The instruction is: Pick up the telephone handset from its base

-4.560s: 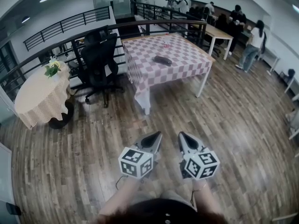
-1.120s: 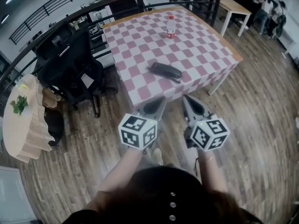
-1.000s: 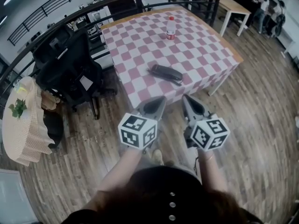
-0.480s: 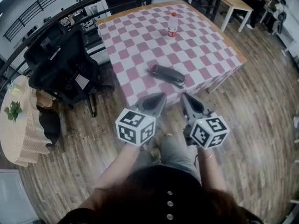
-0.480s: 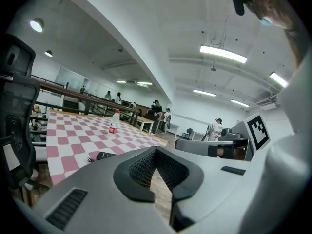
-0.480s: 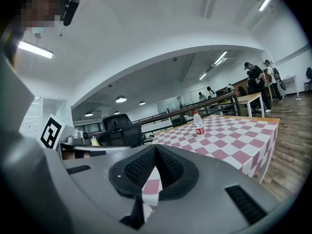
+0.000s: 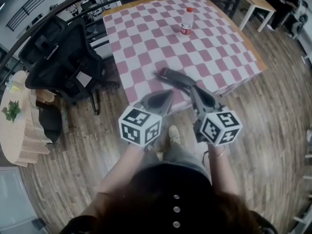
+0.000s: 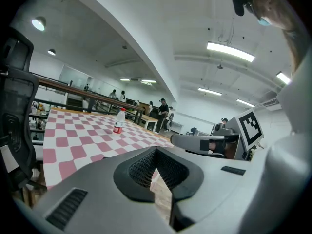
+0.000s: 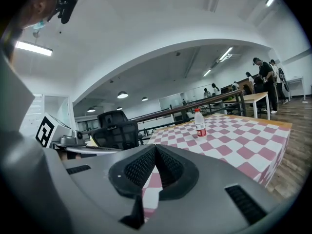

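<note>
Seen from above, a person holds a grey left gripper [image 7: 164, 96] and a grey right gripper [image 7: 196, 93], each clenched shut with nothing between its jaws. Just beyond their tips, a dark grey telephone handset [image 7: 174, 78] lies near the front edge of a pink-and-white checked table [image 7: 141, 38]. Farther back stands a clear, red-labelled plastic bottle [image 7: 185, 21]

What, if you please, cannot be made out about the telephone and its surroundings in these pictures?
- Telephone: head view, near end covered by the right tongs; handset and base too small to tell apart.
- Both gripper views: telephone not visible; each tongs' own body fills the lower frame.
- Bottle label: too small to read in any view.
- Round table: cut by the head view's left edge.
</note>
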Demonstrator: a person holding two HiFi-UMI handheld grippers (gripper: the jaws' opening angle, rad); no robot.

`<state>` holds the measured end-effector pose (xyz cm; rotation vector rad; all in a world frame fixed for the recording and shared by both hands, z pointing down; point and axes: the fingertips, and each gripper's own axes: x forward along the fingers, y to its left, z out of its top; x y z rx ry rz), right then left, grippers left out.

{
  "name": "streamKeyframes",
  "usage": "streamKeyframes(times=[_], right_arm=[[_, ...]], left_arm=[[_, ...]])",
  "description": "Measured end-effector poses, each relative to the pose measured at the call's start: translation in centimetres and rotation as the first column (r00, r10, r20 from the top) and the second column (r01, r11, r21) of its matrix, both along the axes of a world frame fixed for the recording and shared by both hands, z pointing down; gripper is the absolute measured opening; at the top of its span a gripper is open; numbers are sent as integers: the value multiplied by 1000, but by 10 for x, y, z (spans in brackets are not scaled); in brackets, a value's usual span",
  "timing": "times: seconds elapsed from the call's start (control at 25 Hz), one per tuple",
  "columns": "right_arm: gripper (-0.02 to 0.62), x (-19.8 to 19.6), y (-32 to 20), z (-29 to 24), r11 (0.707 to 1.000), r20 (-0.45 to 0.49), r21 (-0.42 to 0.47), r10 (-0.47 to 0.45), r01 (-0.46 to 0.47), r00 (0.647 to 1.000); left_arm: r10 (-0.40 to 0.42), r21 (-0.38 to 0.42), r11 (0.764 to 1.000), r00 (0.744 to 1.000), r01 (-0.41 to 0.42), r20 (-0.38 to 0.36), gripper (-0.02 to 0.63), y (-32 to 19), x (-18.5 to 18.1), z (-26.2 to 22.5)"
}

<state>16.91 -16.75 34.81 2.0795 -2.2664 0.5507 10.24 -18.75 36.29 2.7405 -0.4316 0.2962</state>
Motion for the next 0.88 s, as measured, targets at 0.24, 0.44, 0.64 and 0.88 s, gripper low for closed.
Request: streamKeyframes(times=[0.24, 0.44, 0.64, 0.88], right_arm=[[9, 26, -45, -1, 999, -26, -10, -45, 45, 999], [9, 37, -79, 4, 994, -38, -17, -111, 110, 993], [9, 46, -100, 8, 986, -83, -57, -161, 156, 984], [11, 53, -116, 25, 972, -98, -106, -218, 208, 971]], left_arm=[[-35, 0, 999, 999, 35, 6, 6, -41, 27, 0], [-75, -5, 997, 997, 75, 14, 6, -72, 42, 4], [-112, -41, 993, 993, 113, 24, 6, -90, 54, 15], [-143, -73, 986, 988, 148, 59, 6, -102, 58, 34]])
